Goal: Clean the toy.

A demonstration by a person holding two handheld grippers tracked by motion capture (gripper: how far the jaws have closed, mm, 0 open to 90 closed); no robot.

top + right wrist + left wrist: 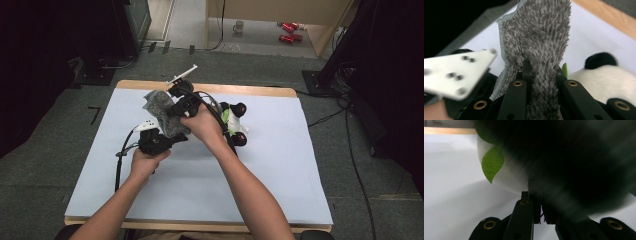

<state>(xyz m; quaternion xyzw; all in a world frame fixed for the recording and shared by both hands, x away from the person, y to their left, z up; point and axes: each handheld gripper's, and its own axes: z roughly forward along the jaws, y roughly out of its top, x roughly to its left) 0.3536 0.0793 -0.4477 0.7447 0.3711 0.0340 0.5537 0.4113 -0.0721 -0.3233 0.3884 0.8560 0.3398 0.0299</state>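
A grey fuzzy cloth hangs bunched above the white sheet, between both grippers. My right gripper comes in from the right and is shut on it; in the right gripper view the cloth rises from between the black jaws of that gripper. My left gripper sits lower and to the left, with its jaws shut on the cloth's lower end. Up close, the cloth is a dark blur over the left gripper. A black-and-white panda toy with a green leaf lies just right of the hands.
The white sheet covers a wooden table, with bare sheet in front of and beside the hands. Cables trail off the left gripper. On the floor beyond stand a mug and red cans.
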